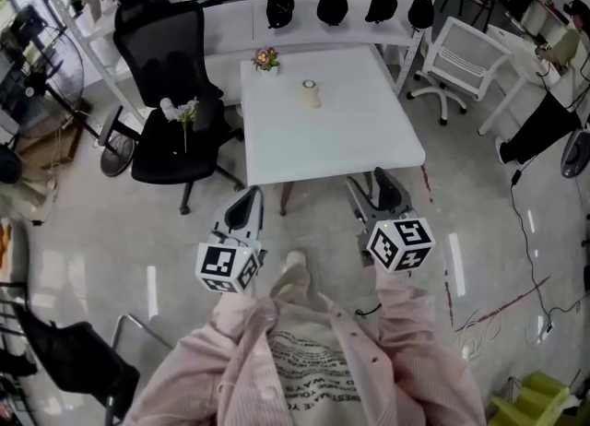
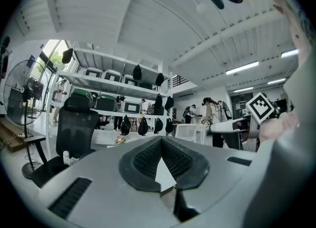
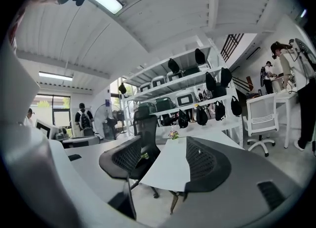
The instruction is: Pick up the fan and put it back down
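Note:
A small cream cylinder-shaped object (image 1: pixel 312 94) stands on the white table (image 1: pixel 341 143); I cannot tell what it is. A black pedestal fan (image 2: pixel 19 98) stands on the floor to the left, beyond the black office chair (image 1: pixel 171 92); it also shows far off as the fan (image 3: pixel 104 117) in the right gripper view. Both grippers are level just short of the table's near edge. My left gripper (image 1: pixel 246 197) has its fingertips together with nothing between them. My right gripper (image 1: pixel 373 186) is open and empty, and the table shows through its gap.
A small flower pot (image 1: pixel 266 60) sits at the table's far left corner. White flowers (image 1: pixel 181 111) lie on the black chair's seat. A white chair (image 1: pixel 461 55) stands at the far right, shelves with black bags behind. Cables (image 1: pixel 516 304) run over the floor at the right.

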`<state>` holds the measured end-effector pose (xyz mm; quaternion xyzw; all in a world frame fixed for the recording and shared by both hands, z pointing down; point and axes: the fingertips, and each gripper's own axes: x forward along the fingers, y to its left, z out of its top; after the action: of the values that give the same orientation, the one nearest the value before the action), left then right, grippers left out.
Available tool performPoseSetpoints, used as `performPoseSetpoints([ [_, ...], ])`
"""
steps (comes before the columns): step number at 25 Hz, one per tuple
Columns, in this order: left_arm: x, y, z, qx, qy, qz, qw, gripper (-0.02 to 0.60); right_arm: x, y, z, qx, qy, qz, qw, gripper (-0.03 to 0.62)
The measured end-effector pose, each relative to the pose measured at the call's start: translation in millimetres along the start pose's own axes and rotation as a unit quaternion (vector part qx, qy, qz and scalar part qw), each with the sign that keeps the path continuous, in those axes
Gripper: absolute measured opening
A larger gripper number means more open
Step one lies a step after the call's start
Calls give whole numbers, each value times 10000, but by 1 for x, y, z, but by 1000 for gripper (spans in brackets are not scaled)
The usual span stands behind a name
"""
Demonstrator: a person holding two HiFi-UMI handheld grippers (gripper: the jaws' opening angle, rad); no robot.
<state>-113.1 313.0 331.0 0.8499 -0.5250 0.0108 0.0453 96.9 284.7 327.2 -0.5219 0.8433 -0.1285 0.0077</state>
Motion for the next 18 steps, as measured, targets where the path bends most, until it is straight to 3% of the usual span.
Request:
performPoseSetpoints([
  [10, 97, 54, -8, -149, 241, -169, 9995, 0, 95, -46, -3, 73, 318, -277, 9991, 249],
  [18, 164, 98, -21, -274, 408, -354, 9982, 0, 172, -60, -13, 159, 591, -229, 9979, 247],
])
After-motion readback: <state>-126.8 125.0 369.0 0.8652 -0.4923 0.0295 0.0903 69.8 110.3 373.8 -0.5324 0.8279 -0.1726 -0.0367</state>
